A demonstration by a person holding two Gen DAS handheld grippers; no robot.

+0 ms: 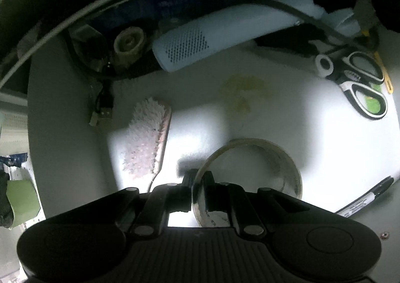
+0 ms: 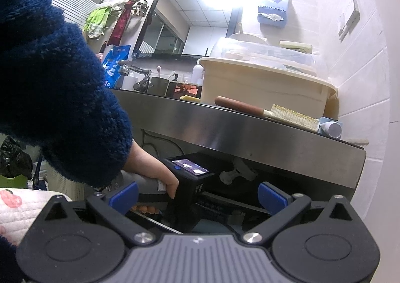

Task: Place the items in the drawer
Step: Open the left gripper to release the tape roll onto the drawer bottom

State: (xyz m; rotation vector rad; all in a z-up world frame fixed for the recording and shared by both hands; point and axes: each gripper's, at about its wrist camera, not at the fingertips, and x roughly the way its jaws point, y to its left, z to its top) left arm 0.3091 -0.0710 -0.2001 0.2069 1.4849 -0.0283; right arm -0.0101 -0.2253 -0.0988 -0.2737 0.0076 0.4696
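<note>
In the left wrist view, the left gripper (image 1: 197, 191) points down into the drawer (image 1: 287, 118) and pinches the wall of a tape roll (image 1: 252, 178), so the roll hangs low over the drawer floor, ready to be let go. A brush (image 1: 147, 138) lies left of the roll; scissors (image 1: 360, 83) lie far right of it.

In the right wrist view, the right gripper (image 2: 197, 195) waits wide and empty, while the person's hand (image 2: 155, 170) holds the other tool under the counter (image 2: 250, 128).
</note>
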